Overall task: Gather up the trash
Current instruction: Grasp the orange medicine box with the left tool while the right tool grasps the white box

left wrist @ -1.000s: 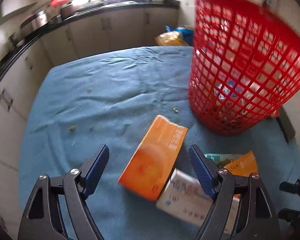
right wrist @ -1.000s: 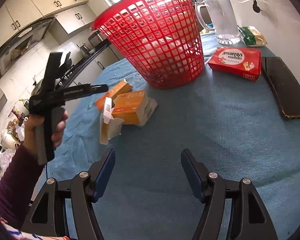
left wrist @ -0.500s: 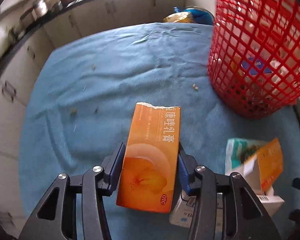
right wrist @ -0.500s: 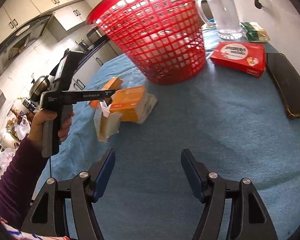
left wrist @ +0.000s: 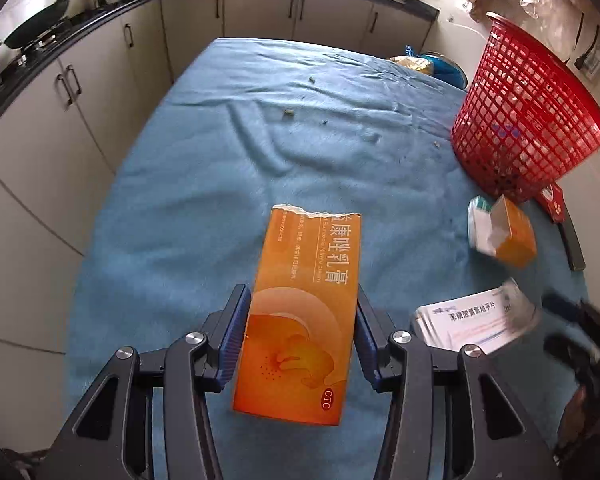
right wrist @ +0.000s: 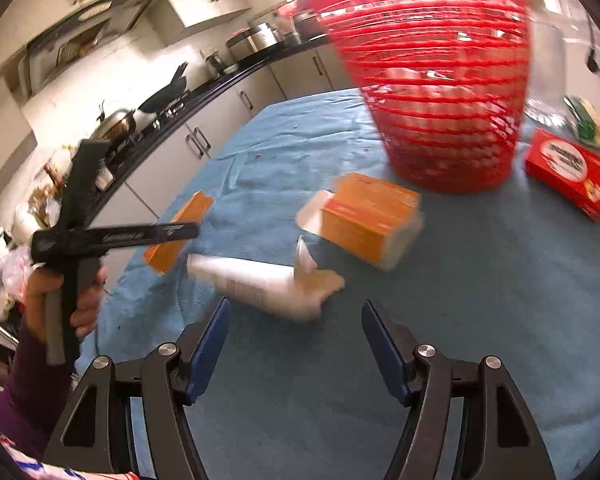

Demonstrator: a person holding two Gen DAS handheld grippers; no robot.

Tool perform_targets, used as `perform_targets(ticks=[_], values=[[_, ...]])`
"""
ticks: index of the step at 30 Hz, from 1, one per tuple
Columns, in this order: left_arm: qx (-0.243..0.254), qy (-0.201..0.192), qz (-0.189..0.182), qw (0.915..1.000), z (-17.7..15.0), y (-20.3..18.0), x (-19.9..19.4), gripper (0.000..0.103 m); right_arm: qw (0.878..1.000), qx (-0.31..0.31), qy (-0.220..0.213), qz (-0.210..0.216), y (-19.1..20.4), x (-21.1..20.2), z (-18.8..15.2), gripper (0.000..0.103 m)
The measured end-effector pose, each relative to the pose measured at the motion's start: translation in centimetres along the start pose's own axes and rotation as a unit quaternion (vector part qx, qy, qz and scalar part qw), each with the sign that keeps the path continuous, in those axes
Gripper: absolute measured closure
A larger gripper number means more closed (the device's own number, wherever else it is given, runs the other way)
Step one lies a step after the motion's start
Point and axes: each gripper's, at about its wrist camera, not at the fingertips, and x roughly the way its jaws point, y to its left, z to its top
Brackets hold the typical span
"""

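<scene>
1. The left gripper (left wrist: 300, 340) is pinching a long, flat orange cardboard carton with a torn far end (left wrist: 306, 304), its blue pads pressing both long sides; the carton is hanging clear of the blue cloth-covered table (left wrist: 220, 184), as the right wrist view is also showing (right wrist: 180, 232).
2. The right gripper (right wrist: 296, 344) is standing spread and empty above the cloth, just short of a white crumpled carton (right wrist: 260, 284) that is lying on the table.
3. A little farther on, a squat orange-and-white open box (right wrist: 368, 216) is resting on the cloth, near the foot of the basket.
4. Beyond it, the tall red plastic mesh basket (left wrist: 528, 120) is standing upright at the table's far right side, already holding some pieces.
5. The step in hand seems to be carrying the gripped carton to that basket.
6. The next move is calling for lifting the carton above the rim, bringing it over the opening, then releasing it; the basket's height looks like the main obstacle, and the loose grip line along a thin carton could let it swivel.
7. The right gripper is looking well placed to close on the white carton next.
</scene>
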Motion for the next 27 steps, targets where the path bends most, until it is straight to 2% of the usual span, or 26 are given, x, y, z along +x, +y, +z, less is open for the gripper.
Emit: perform_targets(ticks=[4, 6, 9, 16, 22, 27], values=[[0.022, -0.015, 0.014, 0.9995, -2.3, -0.5, -1.0, 0.055, 0.999, -0.034, -0.010, -0.015, 1.5, 1.1, 1.1, 0.029], [0.035, -0.020, 0.022, 0.9990, -3.1, -1.1, -1.3, 0.055, 0.999, -0.048, -0.005, -0.003, 2.1, 1.8, 1.5, 0.025], [0.050, -0.017, 0.024, 0.9983, -3.9, -1.7, -0.9, 0.055, 0.997, -0.068, 0.027, 0.024, 2.7, 3.9, 1.9, 0.023], [0.046, -0.013, 0.033, 0.9983, -4.4, -1.6, -0.1, 0.054, 0.993, -0.097, 0.067, 0.023, 3.1, 7.4, 2.3, 0.023], [0.049, -0.021, 0.012, 0.9985, -4.8, -1.1, -1.0, 0.042, 0.988, -0.112, 0.096, 0.042, 3.2, 8.2, 1.3, 0.019], [0.060, -0.018, 0.022, 0.9978, -5.3, -1.2, -1.0, 0.041, 0.985, -0.138, 0.100, 0.033, 4.4, 7.8, 0.1, 0.018]])
